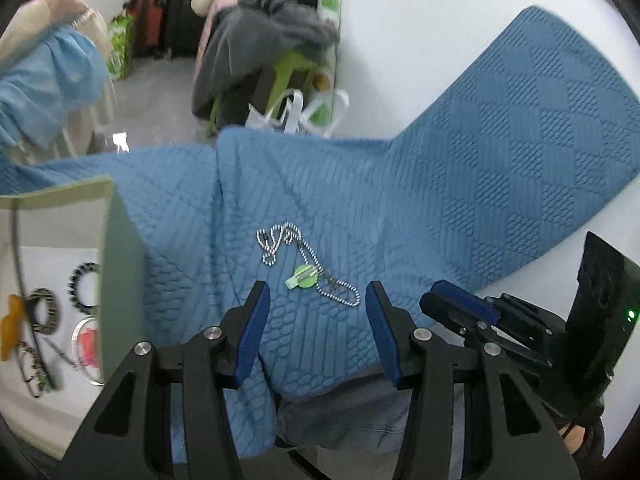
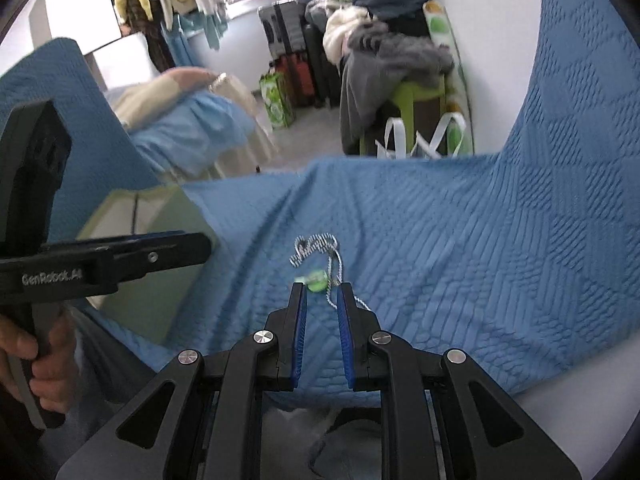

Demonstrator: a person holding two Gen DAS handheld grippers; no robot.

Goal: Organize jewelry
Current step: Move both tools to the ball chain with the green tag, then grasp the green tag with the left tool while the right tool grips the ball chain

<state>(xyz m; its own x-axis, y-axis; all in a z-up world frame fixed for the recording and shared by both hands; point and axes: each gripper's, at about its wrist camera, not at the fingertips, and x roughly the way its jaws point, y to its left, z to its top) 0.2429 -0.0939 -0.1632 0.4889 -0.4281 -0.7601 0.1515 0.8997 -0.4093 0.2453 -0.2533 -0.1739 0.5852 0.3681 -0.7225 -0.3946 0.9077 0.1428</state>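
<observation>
A silver ball-chain necklace (image 1: 280,240) with a round green pendant (image 1: 305,279) lies loose on the blue quilted cloth (image 1: 440,200). My left gripper (image 1: 318,286) hovers just short of the pendant, jaws open wide, nothing between them. My right gripper (image 2: 321,286) points down at the same pendant (image 2: 314,280), with a narrow gap between its pads and nothing pressed; the chain (image 2: 316,246) runs past its right fingertip. Each gripper shows in the other's view: the right gripper (image 1: 434,296) at the right, the left gripper (image 2: 206,242) at the left, held by a hand (image 2: 24,356).
A pale green open box (image 1: 120,260) stands left of the necklace on the cloth, holding bracelets (image 1: 82,286), rings and other small pieces. The same box (image 2: 160,216) sits behind the left gripper. Beyond the cloth's far edge are a green stool piled with clothes (image 1: 260,40) and bags.
</observation>
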